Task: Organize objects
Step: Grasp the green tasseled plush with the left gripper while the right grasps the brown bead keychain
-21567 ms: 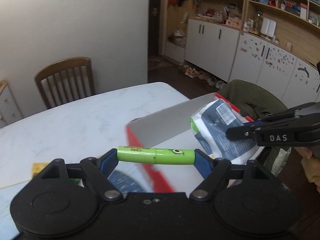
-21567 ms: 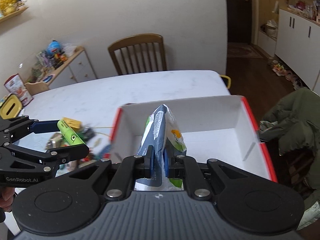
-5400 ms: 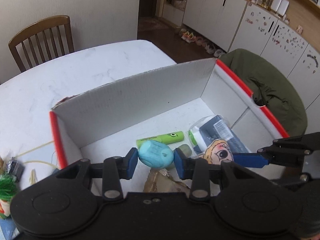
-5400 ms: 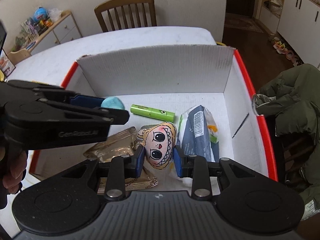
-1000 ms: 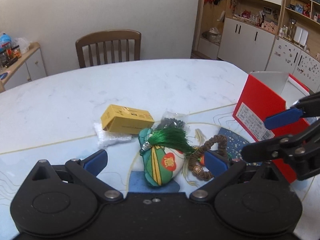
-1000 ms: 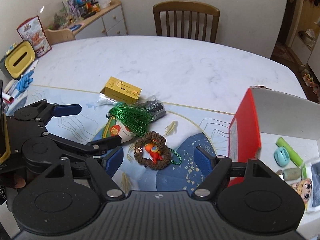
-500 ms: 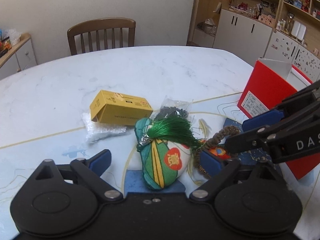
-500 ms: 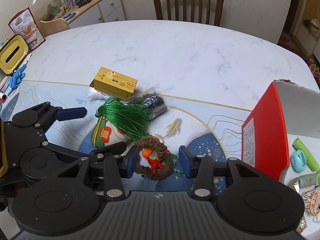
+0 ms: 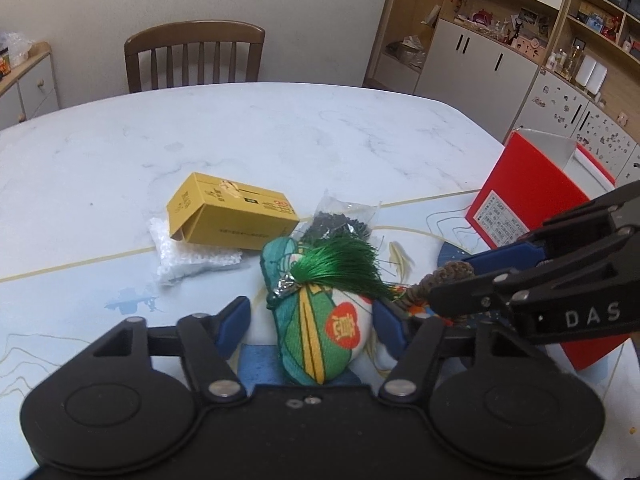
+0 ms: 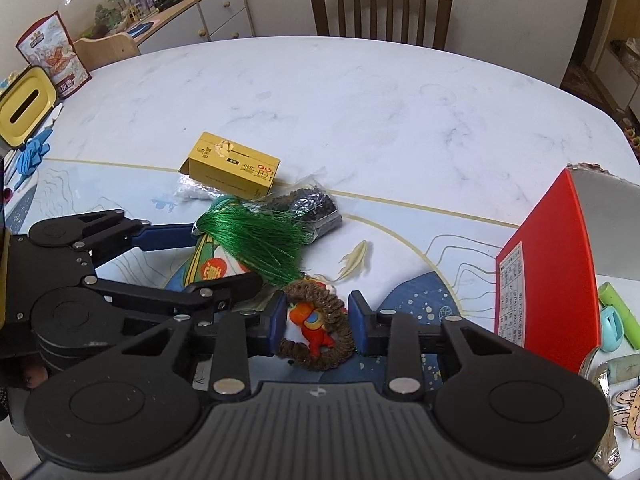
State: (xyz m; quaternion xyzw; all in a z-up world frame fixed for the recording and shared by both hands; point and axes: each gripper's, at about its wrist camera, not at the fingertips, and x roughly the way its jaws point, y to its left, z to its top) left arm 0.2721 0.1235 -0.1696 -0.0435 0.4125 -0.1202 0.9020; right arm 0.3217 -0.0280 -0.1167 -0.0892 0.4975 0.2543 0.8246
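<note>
Right wrist view shows the right tool (image 10: 317,322) low over the tabletop (image 10: 360,92), its blue pads pressed against both sides of a brown woven ring (image 10: 316,326) with an orange charm in its middle. Just to its left, the left tool (image 9: 310,322) has its pads spread around a green embroidered pouch (image 9: 320,332); whether they touch the cloth cannot be told. The pouch lies on a blue patterned mat (image 9: 100,280), and its green tassel (image 9: 340,270) fans toward the ring. Behind the pouch sit a small clear bag of dark bits (image 10: 316,206), a yellow carton (image 10: 232,170) and a white mesh scrap (image 9: 188,258) under the carton's edge. To the right stands a red box (image 10: 548,268) with white inner walls. Inside it lie a green tube (image 10: 620,314), a light blue toy (image 10: 611,328), a foil packet (image 10: 604,380) and a cartoon-face doll (image 10: 628,412). Beyond the tabletop stands a wooden chair (image 10: 380,4).
</note>
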